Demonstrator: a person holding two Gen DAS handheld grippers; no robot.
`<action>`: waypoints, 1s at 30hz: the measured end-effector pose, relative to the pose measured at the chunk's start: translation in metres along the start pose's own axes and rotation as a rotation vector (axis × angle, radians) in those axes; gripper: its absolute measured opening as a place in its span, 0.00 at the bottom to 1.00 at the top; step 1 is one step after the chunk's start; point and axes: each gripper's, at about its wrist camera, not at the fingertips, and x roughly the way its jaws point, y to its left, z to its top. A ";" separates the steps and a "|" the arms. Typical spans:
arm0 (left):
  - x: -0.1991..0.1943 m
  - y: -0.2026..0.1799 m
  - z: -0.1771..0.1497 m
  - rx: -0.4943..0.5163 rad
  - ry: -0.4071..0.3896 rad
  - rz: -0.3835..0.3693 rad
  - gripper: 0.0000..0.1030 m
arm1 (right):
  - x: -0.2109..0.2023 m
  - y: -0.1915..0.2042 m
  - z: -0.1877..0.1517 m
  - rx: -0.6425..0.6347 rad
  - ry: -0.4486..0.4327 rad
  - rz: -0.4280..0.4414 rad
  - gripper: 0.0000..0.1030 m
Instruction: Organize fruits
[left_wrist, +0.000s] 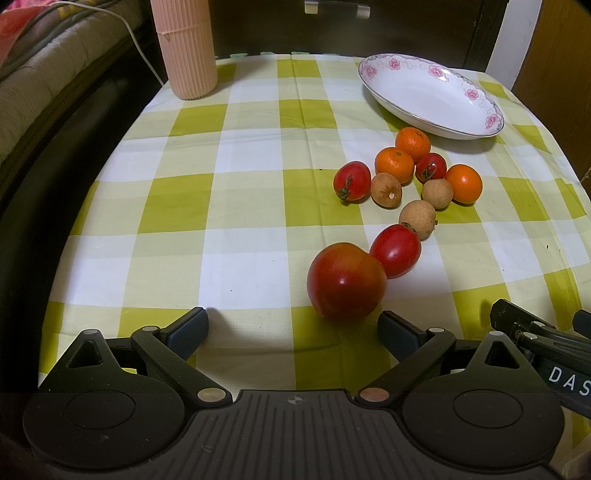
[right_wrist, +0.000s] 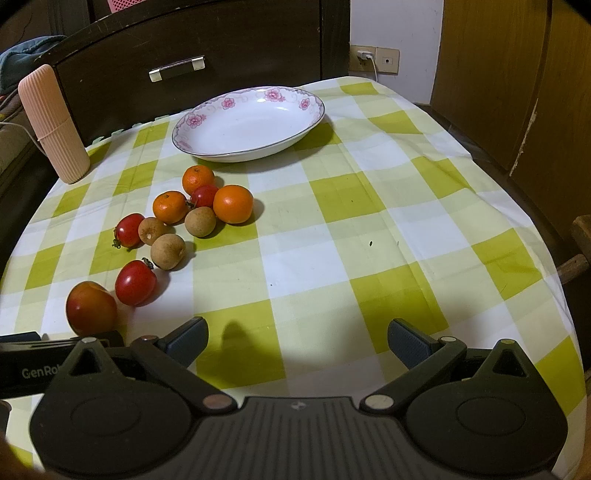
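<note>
I am holding my left tool (left_wrist: 291, 328) low over the worktop (left_wrist: 236, 206), its two fingers spread wide and gripping nothing. My right tool (right_wrist: 297, 338) is hovering beside it in the same way, wide open and empty, over a bare patch of the checked cloth.

The big tomato (left_wrist: 346, 281) is sitting just ahead of my left tool, nearer its right finger than its left, and it is touching a small tomato (left_wrist: 396, 250) behind it. Further back the fruit is lying in a loose cluster: three oranges, such as the nearest orange (left_wrist: 394, 164), brown round fruits like the one (left_wrist: 418, 218) beside the small tomato, and more small tomatoes. The flowered dish (left_wrist: 491, 120) is standing empty beyond them, near the cluster.

I am judging the big tomato to be smooth, glossy and a little slippery, with thin skin that bruises or splits under a hard squeeze. I am planning to take it across its widest middle, pads on opposite sides, closing gently. Being round, it may roll, and nudging it may push the small tomato away. The oranges look firmer and more forgiving.
</note>
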 end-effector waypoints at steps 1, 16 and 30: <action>0.000 0.000 0.000 0.000 0.000 0.000 0.97 | 0.000 0.000 0.000 0.000 0.000 0.000 0.99; 0.000 0.000 0.001 -0.001 0.001 0.000 0.96 | 0.000 0.000 0.000 0.000 0.001 0.001 0.99; -0.001 -0.003 0.001 0.003 -0.010 -0.008 0.95 | 0.000 -0.001 -0.001 -0.002 -0.001 0.003 0.99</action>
